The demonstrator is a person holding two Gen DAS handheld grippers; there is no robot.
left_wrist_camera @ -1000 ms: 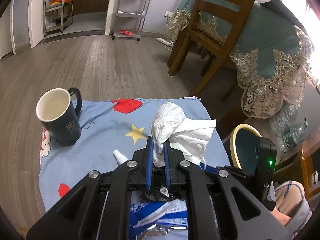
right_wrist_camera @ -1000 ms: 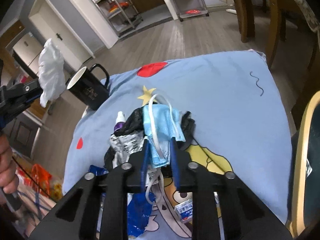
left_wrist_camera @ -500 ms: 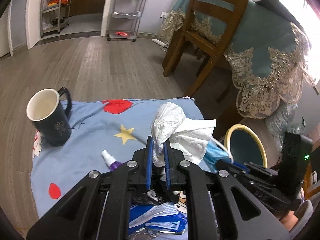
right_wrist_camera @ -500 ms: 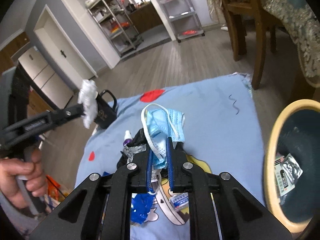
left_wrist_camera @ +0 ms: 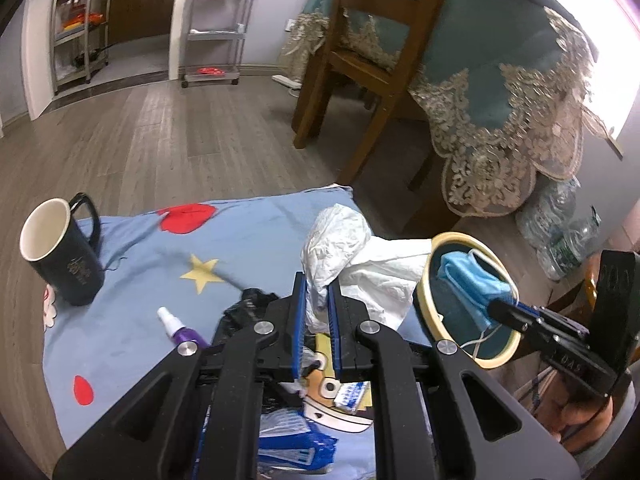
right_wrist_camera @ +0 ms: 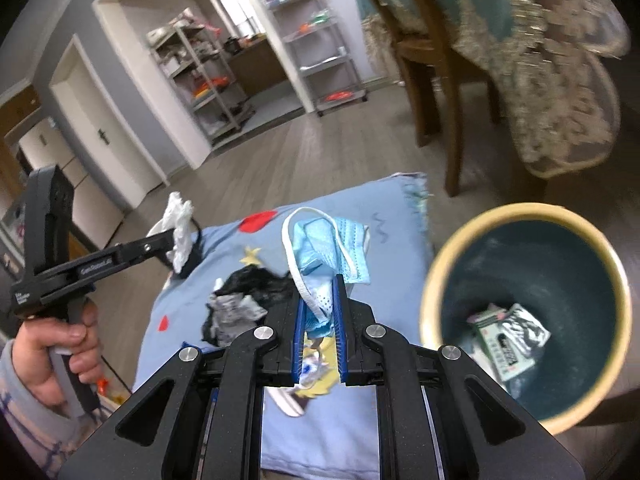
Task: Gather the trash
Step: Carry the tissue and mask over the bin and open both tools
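Note:
My left gripper (left_wrist_camera: pixel 317 286) is shut on a crumpled white tissue (left_wrist_camera: pixel 344 248), held above the blue cartoon cloth (left_wrist_camera: pixel 140 280); the same tissue (right_wrist_camera: pixel 178 222) shows in the right wrist view. My right gripper (right_wrist_camera: pixel 319 285) is shut on a blue face mask (right_wrist_camera: pixel 328 244) with white ear loops. In the left wrist view that mask (left_wrist_camera: pixel 472 288) hangs over the mouth of the dark bin with a yellow rim (left_wrist_camera: pixel 426 280). The bin (right_wrist_camera: pixel 436 264) holds a few wrappers (right_wrist_camera: pixel 508 336). Black and grey scraps (right_wrist_camera: pixel 244 300) lie on the cloth.
A dark mug (left_wrist_camera: pixel 60 252) stands at the cloth's left edge, a small purple spray bottle (left_wrist_camera: pixel 180 328) nearby. A wooden chair (left_wrist_camera: pixel 372 60) and a table draped in a lace-edged teal cloth (left_wrist_camera: pixel 520 80) stand behind. Plastic bottles (left_wrist_camera: pixel 560 232) lie by the bin. Blue wrappers (left_wrist_camera: pixel 296 444) lie close by.
The right gripper has lifted the mask off the cloth and carried it right, over the bin's mouth. The left gripper has shifted right with the tissue still in it.

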